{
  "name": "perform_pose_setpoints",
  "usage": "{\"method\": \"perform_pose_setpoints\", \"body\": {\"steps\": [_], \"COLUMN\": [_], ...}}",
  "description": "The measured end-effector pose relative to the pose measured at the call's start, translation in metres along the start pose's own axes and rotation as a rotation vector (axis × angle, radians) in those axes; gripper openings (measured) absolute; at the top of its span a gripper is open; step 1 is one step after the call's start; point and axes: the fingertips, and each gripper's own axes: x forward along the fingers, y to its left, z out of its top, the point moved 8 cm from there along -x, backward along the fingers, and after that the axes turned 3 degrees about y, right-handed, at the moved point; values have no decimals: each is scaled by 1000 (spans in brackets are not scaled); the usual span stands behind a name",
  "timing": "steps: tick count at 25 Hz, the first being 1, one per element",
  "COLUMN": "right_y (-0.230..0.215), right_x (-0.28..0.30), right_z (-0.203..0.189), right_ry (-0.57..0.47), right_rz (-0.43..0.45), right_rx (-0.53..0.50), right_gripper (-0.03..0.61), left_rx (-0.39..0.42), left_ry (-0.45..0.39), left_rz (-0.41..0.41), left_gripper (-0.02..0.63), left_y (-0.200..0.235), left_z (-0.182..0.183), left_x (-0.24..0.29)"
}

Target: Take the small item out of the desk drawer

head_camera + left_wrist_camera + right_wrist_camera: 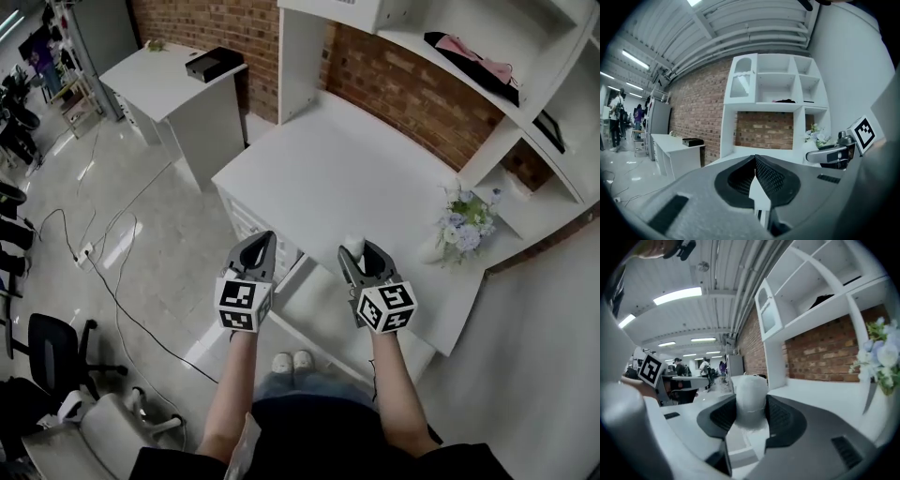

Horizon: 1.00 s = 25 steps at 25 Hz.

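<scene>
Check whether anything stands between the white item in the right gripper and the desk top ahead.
Nothing visible does. The right gripper is shut on the white item at the near edge of the desk top. The surface ahead is bare, and the flowers stand off to the right.
</scene>
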Motion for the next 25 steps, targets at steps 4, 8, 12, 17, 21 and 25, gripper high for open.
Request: {"method": "perform_pose_setpoints", "body": {"steps": [4,8,12,17,21,25], "right_y": [-15,-29,-31,-30,-27,-23], "right_x": [-33,-55,-65,-70,-70,-68], "right_z": [3,1,-4,-8,-9,-9], "right_ry": [-92,-125,-128,-121,-110,-108], "right_rz": [-145,-255,-296,-315,-310,-300], "right_rx": [42,53,51,41,25,24], "right_gripper": [173,173,173,172,169,169], "left_rx": [16,18,25,38,43,38], "left_ry": [-13,-17,-29,-32,-25,-23], "left_rz": [-34,-52,-67,-85,-85,-74], "left_gripper": [9,9,9,9,9,9], "left_y": [-12,-17,-21,-28,-30,-28], "left_z": [8,8,12,14,12,11], "left_x": [3,7,10,11,8,5]}}
